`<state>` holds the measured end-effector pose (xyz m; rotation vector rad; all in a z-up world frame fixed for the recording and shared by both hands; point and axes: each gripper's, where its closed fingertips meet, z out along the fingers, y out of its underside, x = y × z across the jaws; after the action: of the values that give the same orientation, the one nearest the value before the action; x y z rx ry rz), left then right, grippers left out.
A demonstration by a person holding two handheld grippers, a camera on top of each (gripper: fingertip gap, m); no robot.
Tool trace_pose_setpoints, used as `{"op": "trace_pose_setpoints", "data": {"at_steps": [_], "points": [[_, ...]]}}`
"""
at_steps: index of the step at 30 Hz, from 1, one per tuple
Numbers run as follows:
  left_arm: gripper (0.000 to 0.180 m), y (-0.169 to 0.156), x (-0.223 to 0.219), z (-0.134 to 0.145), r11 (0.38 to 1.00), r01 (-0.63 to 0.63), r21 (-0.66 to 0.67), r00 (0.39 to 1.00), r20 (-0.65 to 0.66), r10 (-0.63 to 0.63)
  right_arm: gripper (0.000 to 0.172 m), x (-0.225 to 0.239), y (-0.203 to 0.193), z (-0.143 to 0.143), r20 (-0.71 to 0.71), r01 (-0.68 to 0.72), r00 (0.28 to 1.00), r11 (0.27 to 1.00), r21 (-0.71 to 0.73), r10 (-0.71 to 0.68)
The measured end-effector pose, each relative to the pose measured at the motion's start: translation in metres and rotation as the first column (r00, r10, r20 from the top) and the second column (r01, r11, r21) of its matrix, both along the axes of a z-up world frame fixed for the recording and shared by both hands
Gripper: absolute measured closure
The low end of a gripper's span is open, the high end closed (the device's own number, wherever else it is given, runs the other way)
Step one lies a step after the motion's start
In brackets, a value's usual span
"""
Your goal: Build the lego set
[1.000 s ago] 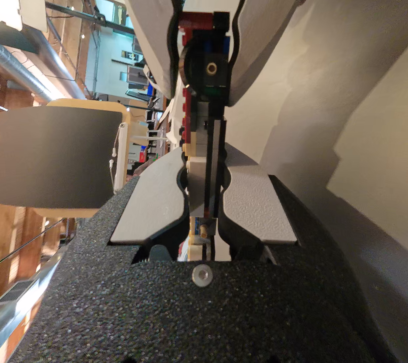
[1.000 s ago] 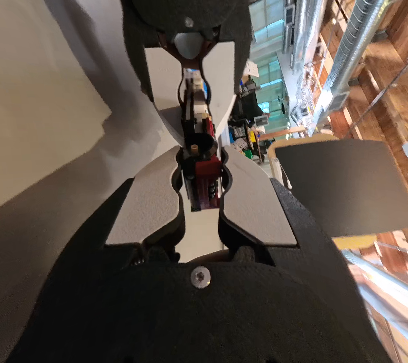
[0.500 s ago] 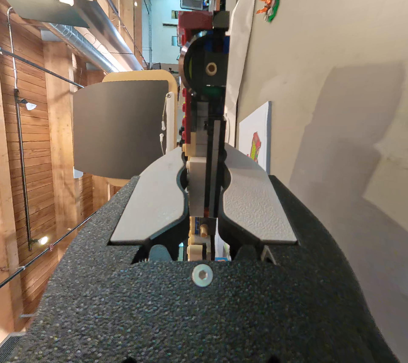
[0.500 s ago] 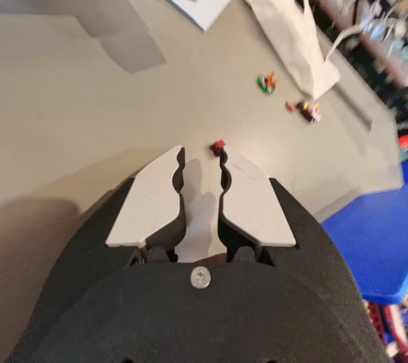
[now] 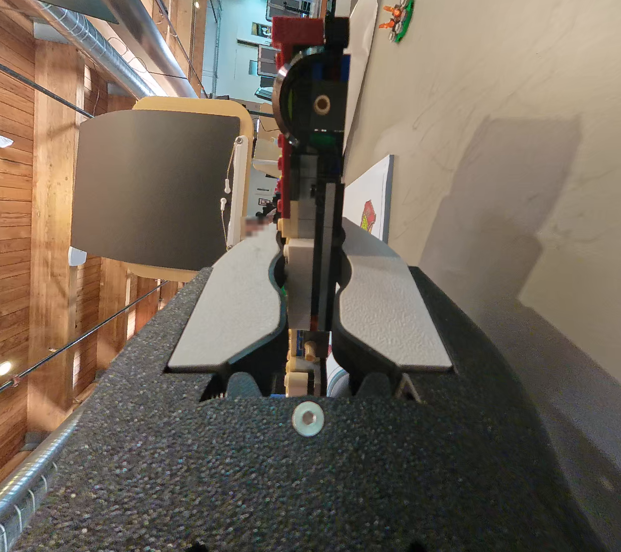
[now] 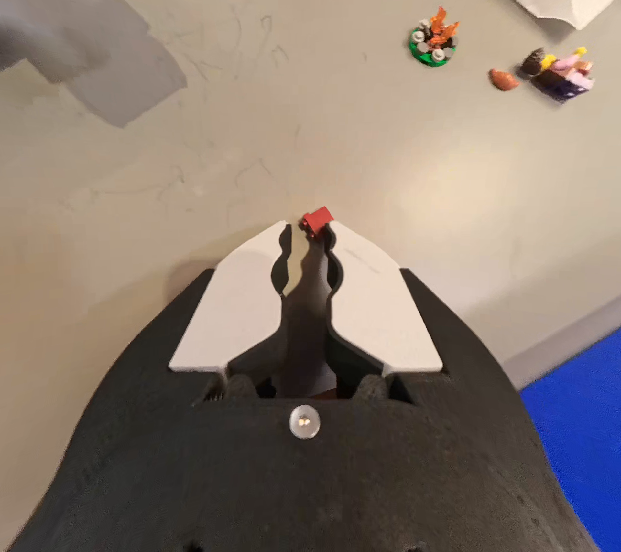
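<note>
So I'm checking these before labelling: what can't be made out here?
- Left wrist view: the brick model's near end, hidden between the left tongs and body.
- Right wrist view: whether the right tongs touch the small red brick; one side hidden.
- Toy figure: blurred.

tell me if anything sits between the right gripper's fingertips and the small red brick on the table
Nothing visible does. The small red brick lies on the bare table right at the open right gripper, against its right fingertip, with a gap to the left one.
</note>
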<state>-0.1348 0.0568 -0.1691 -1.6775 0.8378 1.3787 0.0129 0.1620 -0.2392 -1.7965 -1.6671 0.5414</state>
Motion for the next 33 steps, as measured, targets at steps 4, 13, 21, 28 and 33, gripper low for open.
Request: {"op": "trace_pose_setpoints", "data": {"at_steps": [4,13,21,28,33], "points": [[0.155,-0.002,-0.002,-0.001,1.0,0.005,-0.009,1.0,0.002,-0.005,0.166,-0.007,-0.009,0.0,0.027,-0.084,0.996,0.996,0.003,0.084],[0.156,-0.005,-0.002,-0.003,0.999,0.04,-0.023,0.999,0.009,-0.039,0.167,-0.024,-0.111,0.033,-0.187,-0.434,0.895,0.694,-0.574,0.405],[0.155,-0.003,-0.003,-0.011,0.997,0.063,-0.05,0.995,0.077,-0.059,0.167,-0.049,-0.099,0.017,-0.118,-0.375,0.897,0.592,-0.713,0.426],[0.155,-0.006,-0.005,-0.01,0.998,0.058,-0.035,0.992,0.111,-0.054,0.159,-0.061,-0.078,0.011,-0.054,-0.359,0.906,0.694,-0.624,0.42],[0.156,-0.007,-0.009,-0.009,0.998,0.048,-0.035,0.992,0.119,-0.043,0.146,-0.074,-0.062,0.015,-0.058,-0.37,0.917,0.786,-0.495,0.395]]}}
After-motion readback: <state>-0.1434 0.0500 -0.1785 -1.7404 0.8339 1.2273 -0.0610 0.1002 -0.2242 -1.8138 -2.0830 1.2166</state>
